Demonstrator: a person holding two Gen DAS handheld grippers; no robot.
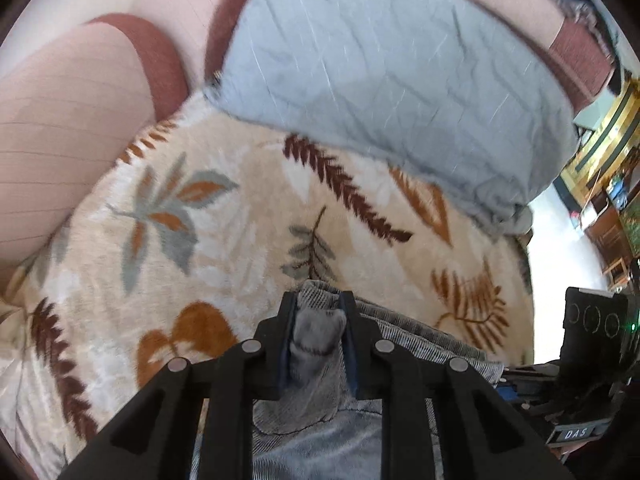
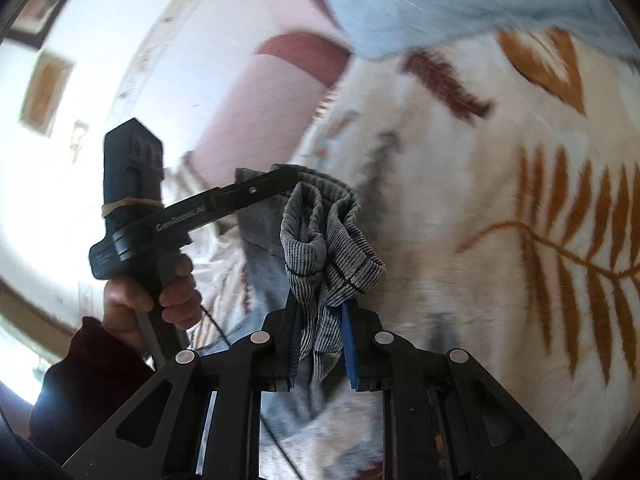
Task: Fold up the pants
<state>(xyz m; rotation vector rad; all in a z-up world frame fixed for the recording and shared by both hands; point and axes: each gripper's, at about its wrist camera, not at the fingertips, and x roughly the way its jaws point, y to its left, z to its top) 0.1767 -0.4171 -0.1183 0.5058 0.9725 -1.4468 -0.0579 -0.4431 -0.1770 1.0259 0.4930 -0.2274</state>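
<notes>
The pants (image 1: 316, 420) are grey ribbed cloth, and both grippers hold them above a cream blanket (image 1: 240, 220) with leaf prints. In the left wrist view my left gripper (image 1: 318, 300) is shut on a bunched grey fold of the waistband. The right wrist view shows my right gripper (image 2: 322, 304) shut on a thick striped bunch of the pants (image 2: 332, 240), which droops over its jaws. The other gripper (image 2: 286, 174), held by a hand (image 2: 148, 300), pinches the same cloth to the left of it. The rest of the pants hangs below, out of sight.
A grey-blue quilted pillow (image 1: 392, 92) lies at the far side of the blanket. Pink cushions with brown trim (image 1: 68, 112) stand to the left. Beyond the bed's right edge are bright floor and wooden furniture (image 1: 612, 216). A dark sleeve (image 2: 88, 392) is at the lower left.
</notes>
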